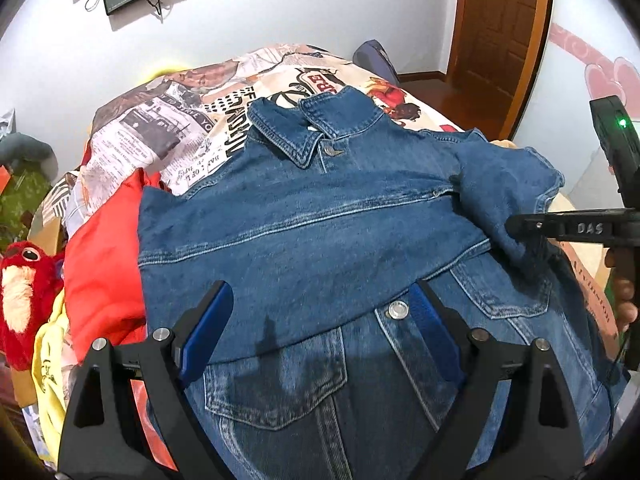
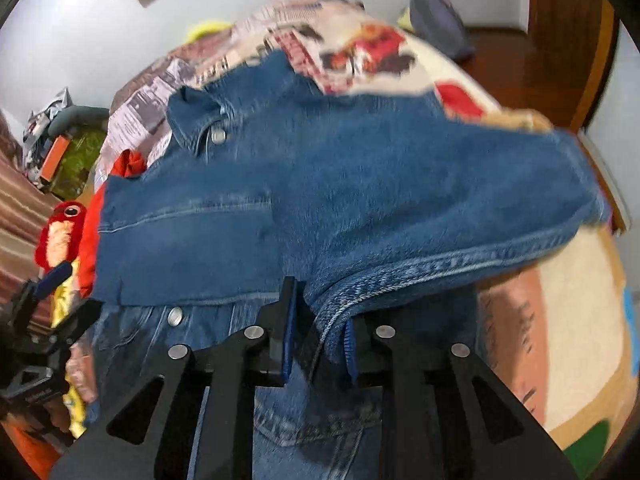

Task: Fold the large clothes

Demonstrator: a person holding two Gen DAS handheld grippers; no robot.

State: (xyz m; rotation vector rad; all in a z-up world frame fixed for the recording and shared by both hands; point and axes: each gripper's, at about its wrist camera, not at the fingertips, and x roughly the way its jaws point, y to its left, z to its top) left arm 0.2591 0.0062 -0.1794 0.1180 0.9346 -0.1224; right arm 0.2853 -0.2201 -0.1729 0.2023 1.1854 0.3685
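A blue denim jacket (image 1: 320,216) lies front up on a bed, collar at the far end, with its left sleeve folded across the chest. My left gripper (image 1: 320,328) is open and empty, hovering over the jacket's lower front near a metal button (image 1: 398,310). My right gripper (image 2: 318,332) is shut on the cuff of the jacket's right sleeve (image 2: 400,216) and holds it lifted over the body. In the left wrist view the right gripper (image 1: 520,226) shows at the right edge, pinching that sleeve.
The bed has a newspaper-print cover (image 1: 192,120). An orange-red garment (image 1: 104,264), a yellow garment (image 1: 52,364) and a red plush toy (image 1: 24,296) lie to the left. A wooden door (image 1: 500,32) stands at the far right.
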